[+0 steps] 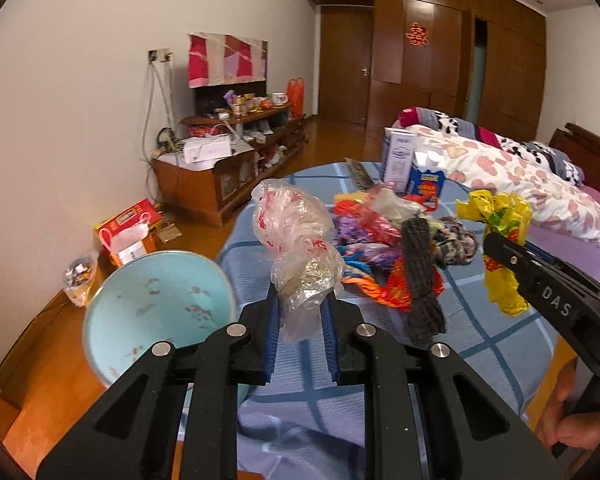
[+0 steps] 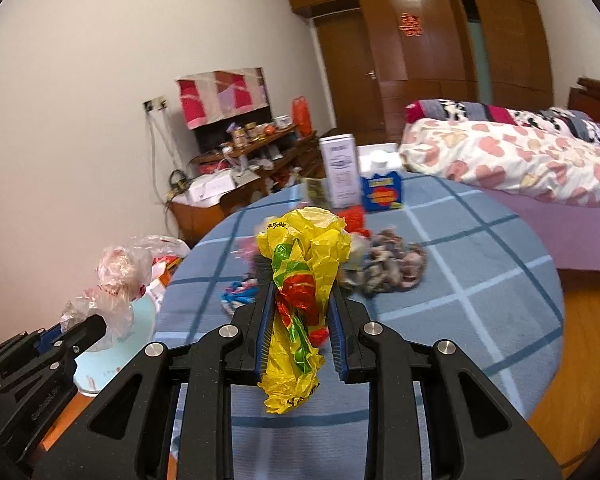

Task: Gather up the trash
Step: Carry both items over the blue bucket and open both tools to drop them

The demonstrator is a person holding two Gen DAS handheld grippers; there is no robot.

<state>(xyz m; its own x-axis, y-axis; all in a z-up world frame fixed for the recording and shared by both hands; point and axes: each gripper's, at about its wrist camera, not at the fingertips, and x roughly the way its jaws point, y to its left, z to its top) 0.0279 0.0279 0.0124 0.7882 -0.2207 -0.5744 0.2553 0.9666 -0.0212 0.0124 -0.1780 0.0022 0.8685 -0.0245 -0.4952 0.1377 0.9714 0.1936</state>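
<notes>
Two grippers each carry trash above the round table (image 1: 479, 344) with its blue checked cloth. From the left wrist, the left gripper (image 1: 300, 312) pinches a crumpled clear plastic bag (image 1: 296, 244), held up just beside the pale blue bin (image 1: 156, 304). More wrappers (image 1: 375, 240) lie heaped on the cloth. From the right wrist, the right gripper (image 2: 301, 320) is clamped on a yellow plastic bag (image 2: 303, 280) over the table.
</notes>
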